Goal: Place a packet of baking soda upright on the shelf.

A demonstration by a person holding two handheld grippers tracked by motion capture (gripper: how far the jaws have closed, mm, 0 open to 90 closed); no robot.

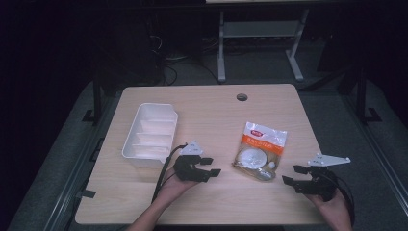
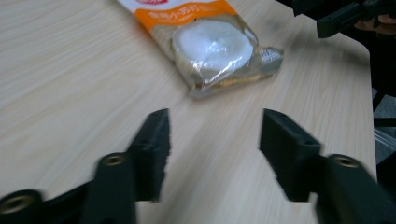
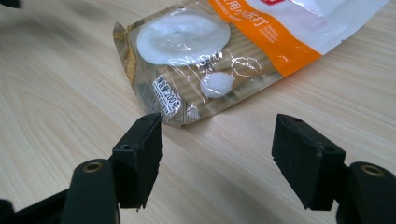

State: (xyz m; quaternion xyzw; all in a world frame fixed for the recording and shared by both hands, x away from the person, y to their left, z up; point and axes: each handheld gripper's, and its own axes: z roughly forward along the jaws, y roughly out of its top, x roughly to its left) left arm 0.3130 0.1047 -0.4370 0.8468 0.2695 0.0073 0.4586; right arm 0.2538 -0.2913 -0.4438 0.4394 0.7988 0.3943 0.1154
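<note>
Near the front edge of the bench (image 1: 144, 202), both grippers were closing in on the same prize, and nothing had been picked up yet. The snack packet (image 1: 260, 150), clear film below an orange-and-white header, lay flat on the wood right of centre, well short of the right edge, with a round white cake showing through the film. The left gripper (image 1: 208, 167) sat just to the packet's left, its jaws spread apart and bare, with plain bench between them in the left gripper view and the packet (image 2: 212, 46) ahead, not yet touched. The right gripper (image 1: 294, 174) hung at the packet's front right corner; its jaws stood wide too, holding nothing, and in the right gripper view the packet's (image 3: 205, 60) sealed corner lay right at the tip of one jaw, though contact was hard to call.

Over toward the left edge, the white divided tray (image 1: 129, 144) waited, its compartments looking empty.

So by my reckoning this was early going: the approach was made, while the grasp, the lift and, if the tray was the destination, the carry across were all left to do.
</note>
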